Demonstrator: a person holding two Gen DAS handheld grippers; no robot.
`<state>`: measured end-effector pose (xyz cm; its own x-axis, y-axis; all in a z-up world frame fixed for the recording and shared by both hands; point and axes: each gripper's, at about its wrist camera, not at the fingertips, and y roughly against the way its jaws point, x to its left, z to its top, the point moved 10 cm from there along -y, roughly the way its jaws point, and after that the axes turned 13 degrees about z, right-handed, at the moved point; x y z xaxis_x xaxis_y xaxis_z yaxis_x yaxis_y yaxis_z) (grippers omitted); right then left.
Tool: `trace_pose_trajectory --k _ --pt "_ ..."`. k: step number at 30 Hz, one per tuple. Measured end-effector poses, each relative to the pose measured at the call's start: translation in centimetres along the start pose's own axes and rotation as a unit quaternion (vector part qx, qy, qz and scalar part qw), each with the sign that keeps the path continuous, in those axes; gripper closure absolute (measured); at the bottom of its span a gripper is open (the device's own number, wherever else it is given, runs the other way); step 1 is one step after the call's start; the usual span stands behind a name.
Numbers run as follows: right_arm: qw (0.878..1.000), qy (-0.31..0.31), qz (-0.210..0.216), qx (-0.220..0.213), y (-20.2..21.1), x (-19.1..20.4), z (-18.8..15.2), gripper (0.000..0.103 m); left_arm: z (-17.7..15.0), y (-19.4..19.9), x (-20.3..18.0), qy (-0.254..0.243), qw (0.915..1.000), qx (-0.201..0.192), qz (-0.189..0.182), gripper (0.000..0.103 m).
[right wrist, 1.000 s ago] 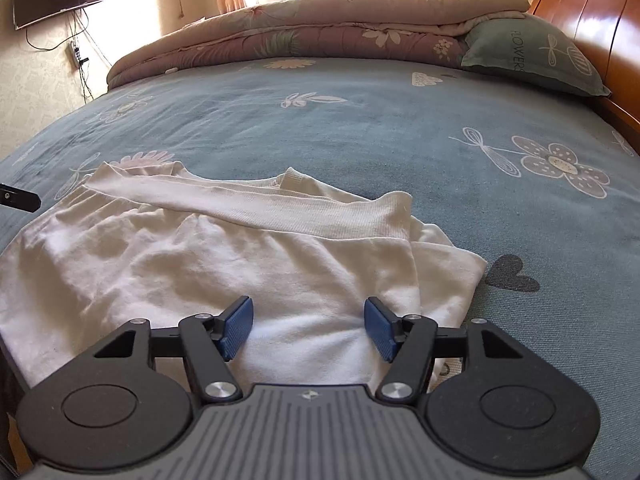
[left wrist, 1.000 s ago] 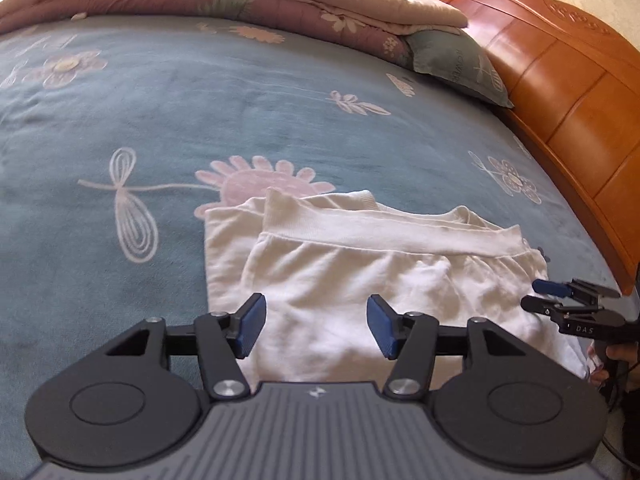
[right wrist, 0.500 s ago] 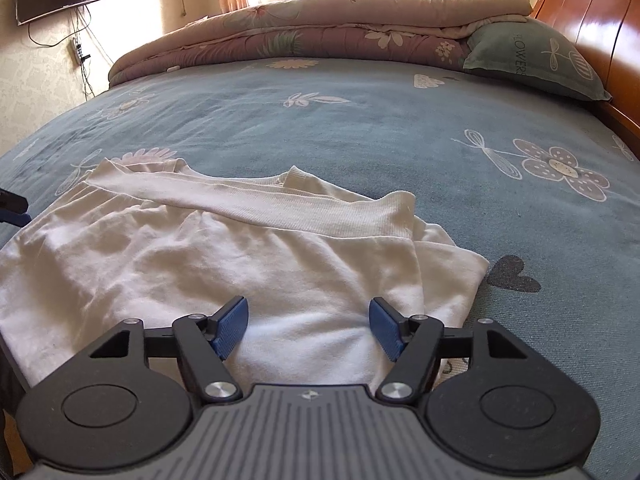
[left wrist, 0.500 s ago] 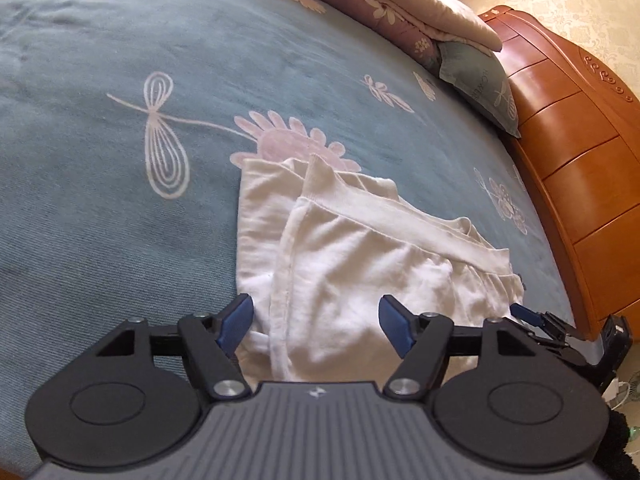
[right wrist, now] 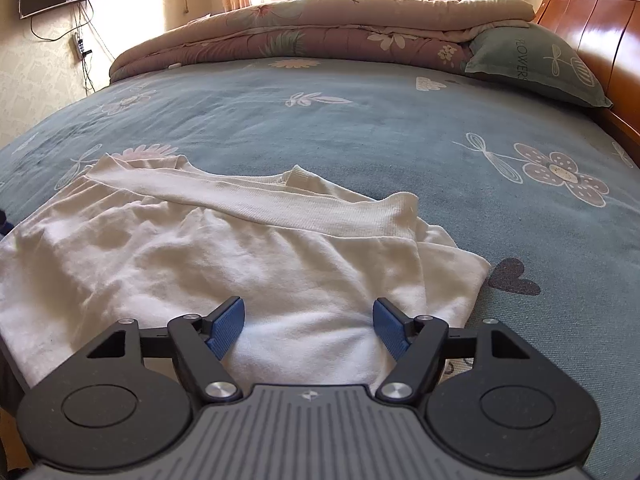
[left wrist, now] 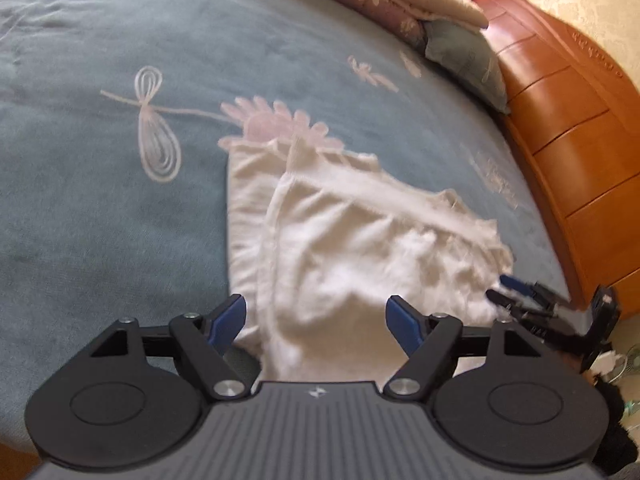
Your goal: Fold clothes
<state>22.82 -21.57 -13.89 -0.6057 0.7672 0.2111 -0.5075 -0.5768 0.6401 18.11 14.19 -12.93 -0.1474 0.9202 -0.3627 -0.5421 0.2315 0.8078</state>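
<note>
right, left wrist view: the left tool (left wrist: 316,322) has its jaws opening wide over the near edge of the white garment (left wrist: 360,248), cloth between them but not pinched. the garment lies part-folded on the bed (left wrist: 100,200); the right tool (left wrist: 500,286) pokes in at its far corner. right wrist view: right tool (right wrist: 308,322) also opening, pads clear of the garment (right wrist: 240,256). looks like a fold just laid down; next calls for fresh grips on one edge.
</note>
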Motion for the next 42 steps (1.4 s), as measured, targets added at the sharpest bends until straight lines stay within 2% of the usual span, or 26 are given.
trace_pose_trajectory --k 3,8,10,12,14,17,22,27,31,33,35,36,40,42 --pt "1.0 0.0 0.0 0.0 0.0 0.0 0.0 0.027 1.0 -0.7 -2.1 -0.001 0.9998 -0.004 -0.019 0.026" --pt "1.0 0.002 -0.002 0.0 0.0 0.0 0.0 0.027 -1.5 -3.2 -0.9 -0.001 0.9972 0.057 0.048 0.027" --pt "1.0 0.004 -0.002 0.0 0.0 0.1 0.0 0.027 -1.2 -2.4 -0.7 0.015 0.9974 0.053 0.045 0.026" --pt "1.0 0.007 -0.003 0.001 -0.1 0.1 0.0 0.025 0.3 -1.2 -1.4 0.012 0.9985 0.026 0.046 0.026" --pt "1.0 0.01 -0.002 0.002 -0.1 0.2 0.0 0.024 1.7 -0.6 -2.5 0.014 0.9995 0.003 0.029 0.023" --pt "1.0 0.013 -0.003 0.0 0.1 0.3 0.0 0.023 3.1 -2.0 -4.5 0.022 0.9997 -0.011 0.006 0.022" --pt "1.0 0.014 -0.001 -0.023 1.7 0.4 0.2 0.018 1.6 -7.1 -5.1 0.015 0.9987 0.016 0.047 0.022" --pt "0.997 -0.045 0.034 -0.061 3.9 -0.4 0.0 0.015 2.2 -6.3 -6.6 0.015 0.998 -0.022 0.057 0.021" --pt "0.994 -0.068 0.053 -0.068 4.2 -0.6 -0.1 0.015 2.2 -6.4 -9.2 -0.017 0.9972 -0.046 0.056 0.02" --pt "0.994 -0.082 0.053 -0.055 3.7 -1.0 -0.6 0.015 1.9 -7.3 -9.9 -0.022 0.9969 -0.044 0.061 0.02" --pt "0.993 -0.096 0.053 -0.042 3.3 -1.6 -1.2 0.015 1.3 -8.8 -9.6 -0.003 0.9972 -0.032 0.068 0.02" --pt "0.993 -0.098 0.052 -0.038 3.2 -1.7 -1.4 0.015 1.4 -8.8 -9.5 0.004 0.9966 -0.042 0.07 0.019" --pt "0.995 -0.091 0.012 -0.039 3.9 -2.7 -2.0 0.015 1.4 -8.0 -9.9 0.012 0.9955 -0.039 0.086 0.019" --pt "0.994 -0.088 0.015 -0.058 4.4 -2.8 -1.5 0.015 1.2 -7.1 -10.9 -0.002 0.9958 -0.039 0.083 0.019"
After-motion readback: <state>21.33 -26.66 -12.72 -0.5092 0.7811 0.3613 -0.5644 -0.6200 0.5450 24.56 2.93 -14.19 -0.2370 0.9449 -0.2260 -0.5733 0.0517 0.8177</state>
